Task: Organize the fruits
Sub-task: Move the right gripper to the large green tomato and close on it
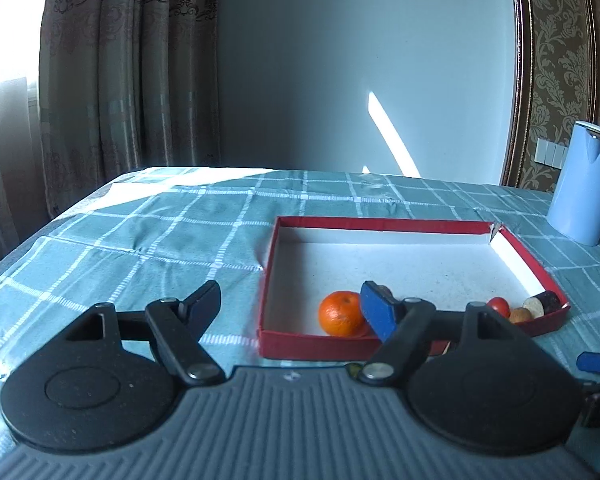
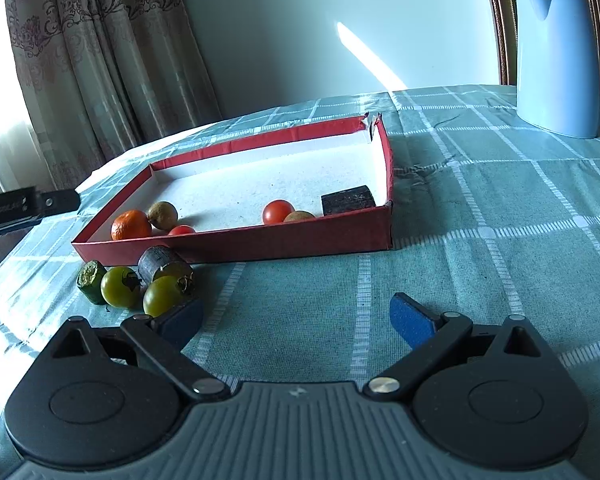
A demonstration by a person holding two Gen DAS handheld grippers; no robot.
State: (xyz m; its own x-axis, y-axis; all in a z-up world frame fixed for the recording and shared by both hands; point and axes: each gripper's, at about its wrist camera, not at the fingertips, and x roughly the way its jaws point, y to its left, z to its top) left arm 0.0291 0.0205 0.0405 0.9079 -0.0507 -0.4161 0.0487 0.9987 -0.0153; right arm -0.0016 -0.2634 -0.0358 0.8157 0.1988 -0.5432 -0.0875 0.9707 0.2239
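With both the left gripper (image 1: pixel 292 312) and right gripper (image 2: pixel 296 322) spread wide and empty, we judge the green tomatoes (image 2: pixel 162 295) just outside the red box (image 2: pixel 236 242) light, smooth, bruisable: pinch gently across the middle.

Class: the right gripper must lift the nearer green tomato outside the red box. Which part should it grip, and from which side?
Probably grip the nearer green tomato across its round middle, coming from the near side with open right gripper. Its stalk faces the dark cylinder touching it behind; the near side looks free.
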